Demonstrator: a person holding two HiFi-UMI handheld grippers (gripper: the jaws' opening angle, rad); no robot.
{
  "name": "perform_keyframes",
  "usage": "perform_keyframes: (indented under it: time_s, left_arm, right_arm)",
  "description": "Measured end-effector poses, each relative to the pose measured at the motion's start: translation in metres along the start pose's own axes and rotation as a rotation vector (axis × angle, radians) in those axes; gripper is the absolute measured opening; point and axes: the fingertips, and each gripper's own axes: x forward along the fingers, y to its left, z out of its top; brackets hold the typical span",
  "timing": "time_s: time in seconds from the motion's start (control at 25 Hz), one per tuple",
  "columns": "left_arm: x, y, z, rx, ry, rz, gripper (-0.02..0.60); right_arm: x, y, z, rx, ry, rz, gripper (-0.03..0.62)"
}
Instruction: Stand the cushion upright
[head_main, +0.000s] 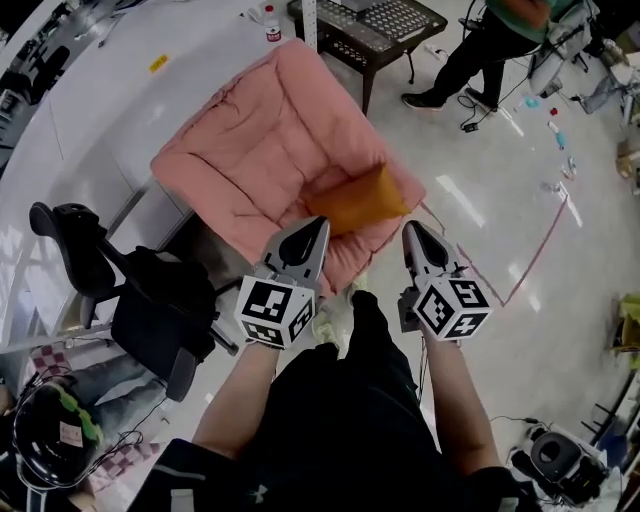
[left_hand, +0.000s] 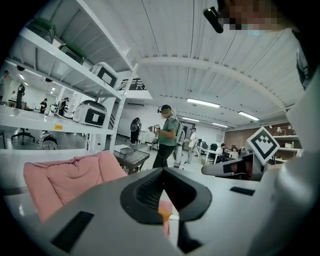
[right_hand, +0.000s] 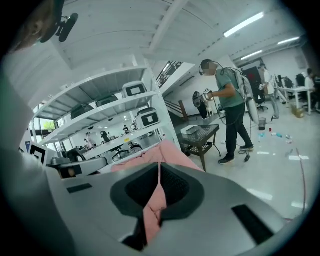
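- The orange cushion (head_main: 358, 200) lies flat on the front of the seat of the pink padded chair (head_main: 240, 140). It is at about 12 o'clock from me and nothing props it up, so I judge that none of the standing-up is done.
- My left claw (head_main: 318, 226) hangs just short of the cushion's near-left corner, at about 11 o'clock. Its jaws are together with nothing between the pads. In the left gripper view a bit of orange shows through the slot below them, which is the cushion lying beyond.
- My right claw (head_main: 413, 230) sits at about 1 o'clock, just off the cushion's right corner and the chair's front edge. Its jaws are closed too. The pink in its slot is the chair behind, and as far as I can tell it is not pinched.
- I still have to part the jaws, take hold of the cushion, tip it onto an edge and lean it against the chair's back.
- Further out there is a black mesh surface (head_main: 385, 25) at 12 o'clock, a person (head_main: 490, 40) on the floor (head_main: 480, 200) at 1 o'clock, and a black office chair (head_main: 130, 290) at 9 o'clock.
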Motion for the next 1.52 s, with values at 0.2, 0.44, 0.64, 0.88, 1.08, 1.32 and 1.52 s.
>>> perform_keyframes:
  time_s: [0.2, 0.44, 0.64, 0.88, 1.08, 1.32, 1.52]
  left_arm:
    - [0.029, 0.004, -0.022, -0.013, 0.038, -0.001, 0.006]
    - [0.069, 0.017, -0.037, -0.019, 0.088, 0.008, 0.006]
    - [0.106, 0.029, -0.057, -0.036, 0.151, 0.015, 0.006]
    - [0.151, 0.041, -0.087, -0.064, 0.220, 0.020, 0.006]
    - [0.184, 0.054, -0.109, -0.081, 0.265, 0.034, 0.006]
    - [0.213, 0.062, -0.138, -0.106, 0.331, 0.028, 0.006]
    - [0.223, 0.071, -0.162, -0.156, 0.375, 0.048, 0.006]
  right_arm:
    - [0.027, -0.027, -0.021, 0.060, 0.046, -0.016, 0.003]
    - [0.071, -0.066, -0.049, 0.131, 0.123, -0.044, 0.005]
    - [0.110, -0.107, -0.077, 0.138, 0.199, -0.085, 0.006]
    - [0.157, -0.148, -0.116, 0.064, 0.315, -0.098, 0.048]
    - [0.188, -0.180, -0.145, 0.027, 0.395, -0.110, 0.074]
    - [0.221, -0.206, -0.195, -0.112, 0.536, -0.073, 0.118]
    - [0.243, -0.214, -0.220, -0.207, 0.622, -0.036, 0.148]
